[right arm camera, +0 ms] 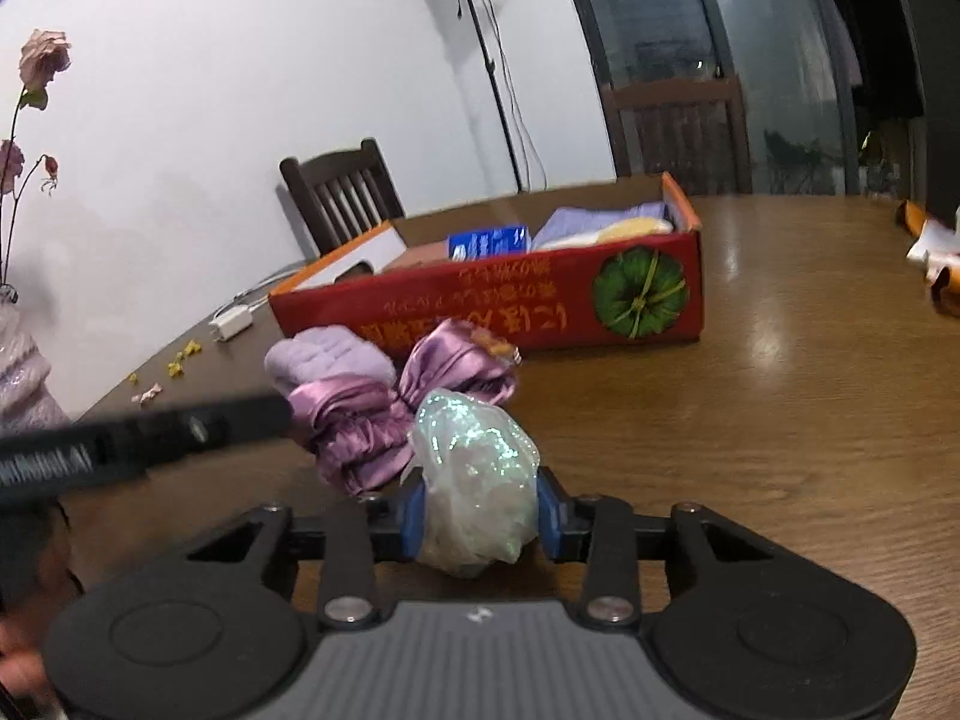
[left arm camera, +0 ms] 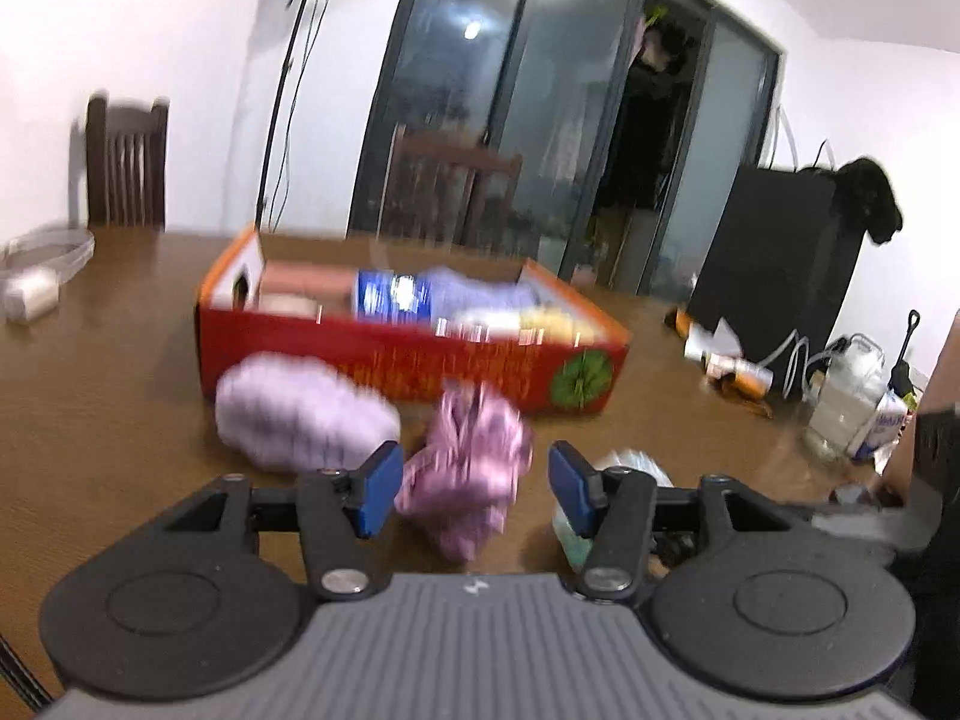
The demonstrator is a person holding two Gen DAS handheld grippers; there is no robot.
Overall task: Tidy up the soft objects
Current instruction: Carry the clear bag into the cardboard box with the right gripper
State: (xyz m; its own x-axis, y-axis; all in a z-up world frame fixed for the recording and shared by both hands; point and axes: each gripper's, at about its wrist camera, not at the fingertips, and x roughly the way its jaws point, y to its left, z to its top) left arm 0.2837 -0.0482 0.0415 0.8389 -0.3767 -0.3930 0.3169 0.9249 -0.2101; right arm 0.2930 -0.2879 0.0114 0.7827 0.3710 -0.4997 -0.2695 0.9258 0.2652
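My left gripper (left arm camera: 477, 489) stands open around a pink satin bundle (left arm camera: 465, 480) on the brown table; the left pad is at its side and the right pad stands clear of it. One of its fingers (right arm camera: 180, 432) reaches into the right wrist view beside that satin bundle (right arm camera: 372, 420). My right gripper (right arm camera: 480, 516) is shut on a shimmering whitish bundle (right arm camera: 474, 480), with both pads pressing its sides. A fluffy lilac item (left arm camera: 294, 414) lies left of the satin bundle. Behind them stands an open red box (left arm camera: 414, 360) holding a blue packet, lilac cloth and something yellow.
Dark wooden chairs (right arm camera: 339, 198) and a lamp stand (right arm camera: 492, 72) stand behind the table. A white charger with cable (right arm camera: 231, 324) and scattered petals lie at the left. Bottles and clutter (left arm camera: 846, 402) sit at the table's right end near a black cabinet (left arm camera: 774, 252). A person's arm (left arm camera: 936, 432) is at the right edge.
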